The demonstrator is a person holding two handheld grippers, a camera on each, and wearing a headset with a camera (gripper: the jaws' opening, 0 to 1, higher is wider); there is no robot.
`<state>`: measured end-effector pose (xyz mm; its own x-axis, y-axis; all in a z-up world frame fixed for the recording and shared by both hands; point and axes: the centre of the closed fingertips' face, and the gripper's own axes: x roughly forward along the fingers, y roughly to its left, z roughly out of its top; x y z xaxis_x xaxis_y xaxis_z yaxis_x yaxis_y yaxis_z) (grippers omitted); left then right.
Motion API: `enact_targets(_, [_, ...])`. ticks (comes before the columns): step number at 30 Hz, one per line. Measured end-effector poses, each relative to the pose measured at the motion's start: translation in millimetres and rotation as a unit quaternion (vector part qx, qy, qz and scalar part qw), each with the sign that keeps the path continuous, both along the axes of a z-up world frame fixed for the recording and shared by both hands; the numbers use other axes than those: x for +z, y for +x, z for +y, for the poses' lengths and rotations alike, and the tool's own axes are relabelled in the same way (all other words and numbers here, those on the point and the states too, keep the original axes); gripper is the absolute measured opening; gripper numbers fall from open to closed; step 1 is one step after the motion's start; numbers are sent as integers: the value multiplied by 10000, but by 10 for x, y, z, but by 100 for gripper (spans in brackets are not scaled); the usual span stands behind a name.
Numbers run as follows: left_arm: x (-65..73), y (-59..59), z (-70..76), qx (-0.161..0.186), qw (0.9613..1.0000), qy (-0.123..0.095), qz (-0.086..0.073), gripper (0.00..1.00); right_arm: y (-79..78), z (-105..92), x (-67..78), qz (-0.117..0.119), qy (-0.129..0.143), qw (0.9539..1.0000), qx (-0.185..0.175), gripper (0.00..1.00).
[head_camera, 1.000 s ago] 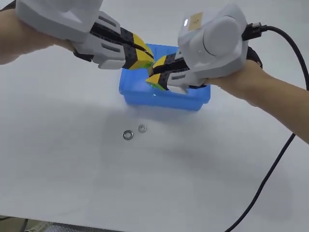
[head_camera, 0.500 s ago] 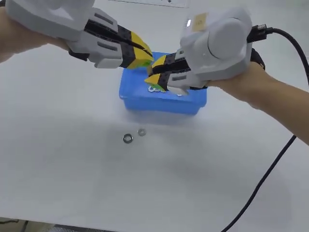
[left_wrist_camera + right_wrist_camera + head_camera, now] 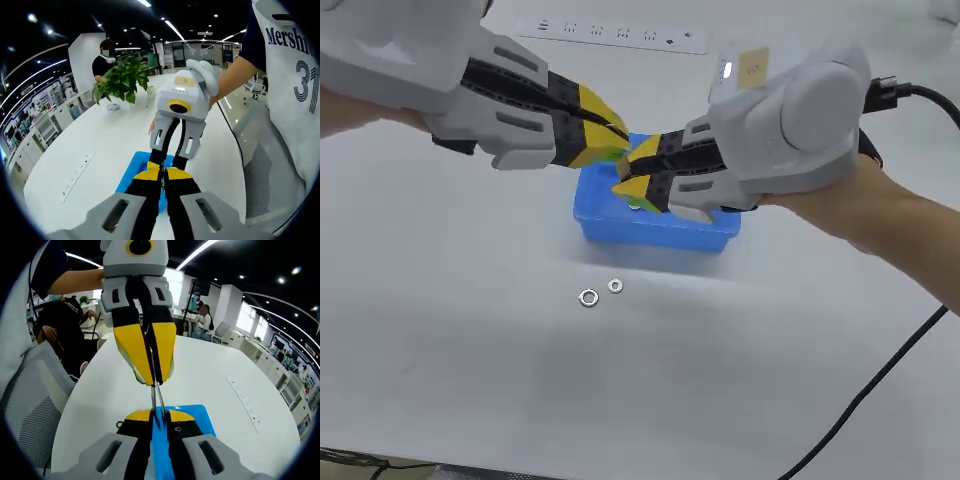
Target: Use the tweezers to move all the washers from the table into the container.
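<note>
Two small metal washers (image 3: 588,297) (image 3: 615,286) lie on the white table in front of a blue container (image 3: 650,232). Above the container my left gripper (image 3: 615,150) comes in from the left and my right gripper (image 3: 632,185) from the right, tips almost touching. In the right gripper view thin metal tweezers (image 3: 156,400) run from my right gripper (image 3: 156,417) up into the yellow jaws of the left gripper (image 3: 152,380). Both pairs of jaws are shut on the tweezers. In the left gripper view my left gripper (image 3: 161,172) faces the right gripper (image 3: 168,161) over the container (image 3: 131,172).
A white power strip (image 3: 610,33) lies at the far edge of the table. A black cable (image 3: 880,380) trails from the right gripper across the table's right side. People and a potted plant (image 3: 122,80) stand far off in the room.
The head camera has tilted, so the container and washers sit slightly lower in view. Both grippers stay tip to tip above the container; the washers have not moved.
</note>
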<state>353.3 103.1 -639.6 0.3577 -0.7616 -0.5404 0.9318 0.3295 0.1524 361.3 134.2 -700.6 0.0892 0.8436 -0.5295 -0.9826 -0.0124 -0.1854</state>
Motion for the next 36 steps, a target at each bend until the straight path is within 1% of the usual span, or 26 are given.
enact_targets(2, [13, -56, -3, -1, 10000, 46, -47, 6, -46, 12, 17, -34, -16, 10000, 34, 12])
enact_targets(5, [21, -133, -8, -8, 10000, 65, -49, 6, -118, 18, 26, -86, -68, 9999, 108, 11])
enact_targets(9, [37, -219, -9, -19, 10000, 59, -69, 6, -213, 9, 37, -97, -106, 9998, 157, 11])
enact_targets(14, [39, -317, 1, -5, 10000, 23, -38, 6, -336, 0, 28, -68, -114, 9997, 192, 11])
enact_targets(22, [-83, -458, 55, 50, 9999, 3, 113, 6, -497, 26, -95, 48, -195, 9994, 290, 11])
enact_targets(25, [-121, -470, 69, 122, 9998, -31, 165, 6, -517, 31, -124, 66, -201, 9994, 282, 11])
enact_targets(26, [-127, -486, 72, 137, 9997, -47, 177, 6, -532, 35, -134, 112, -193, 9994, 277, 11])
enact_targets(30, [-185, -487, 83, 159, 9996, -49, 241, 6, -572, 39, -198, 179, -201, 9992, 280, 11])
enact_targets(32, [-199, -549, 64, 186, 9994, -39, 274, 6, -590, 41, -242, 238, -209, 9991, 274, 11])
enact_targets(33, [-219, -548, 70, 204, 9993, -46, 318, 6, -595, 43, -264, 290, -205, 9990, 254, 11])
enact_targets(35, [-248, -533, 80, 229, 9991, -58, 342, 6, -607, 48, -302, 352, -203, 9989, 252, 11])
enact_targets(36, [-269, -536, 82, 234, 9990, -55, 378, 6, -614, 49, -321, 369, -213, 9988, 261, 11])
